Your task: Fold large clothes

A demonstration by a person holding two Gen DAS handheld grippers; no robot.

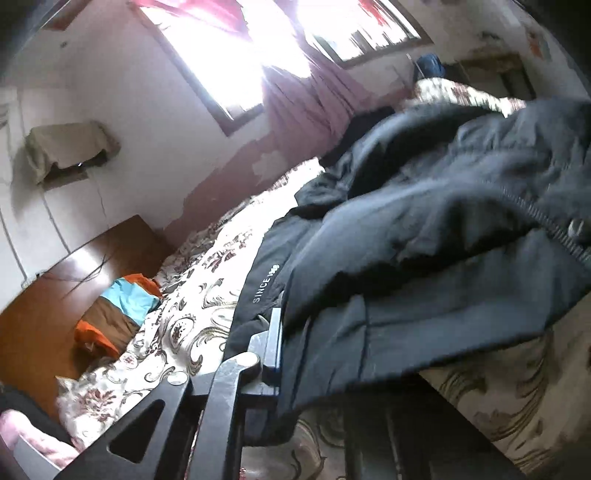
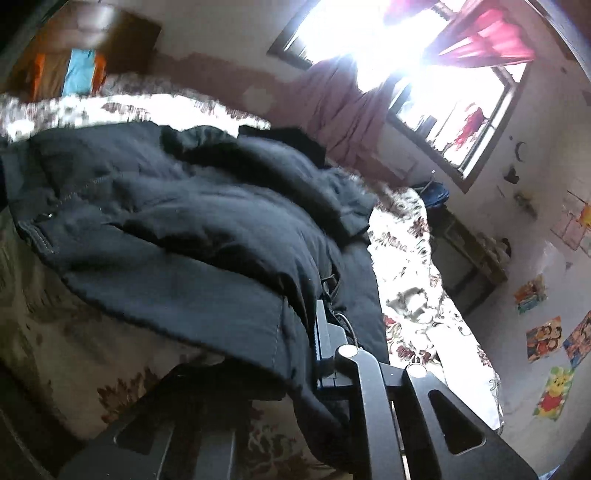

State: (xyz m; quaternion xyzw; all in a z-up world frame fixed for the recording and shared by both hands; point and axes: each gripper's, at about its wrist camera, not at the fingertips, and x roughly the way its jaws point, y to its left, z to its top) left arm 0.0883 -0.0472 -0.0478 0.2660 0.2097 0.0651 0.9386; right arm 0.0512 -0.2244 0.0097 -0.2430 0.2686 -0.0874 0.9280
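- Dark padded jacket (image 1: 424, 206) spread over the floral bedspread (image 1: 192, 295), hem lifted clear of the bed at both near corners.
- Left gripper (image 1: 275, 332) clamped on the jacket's hem edge, jaws together on the fabric.
- Right gripper (image 2: 322, 339) pinched shut on the opposite hem corner, beside a drawcord (image 2: 332, 284).
- White lettering "SINCE 1" readable on the jacket panel just beyond the left gripper; remaining characters unclear.
- Cartoon posters (image 2: 543, 338) on the wall, print too small to read.

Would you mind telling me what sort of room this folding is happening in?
Most likely a lived-in bedroom: a dark jacket lies on a bed with a floral bedspread, pink curtains hang at a bright window, and cartoon posters dot the wall.
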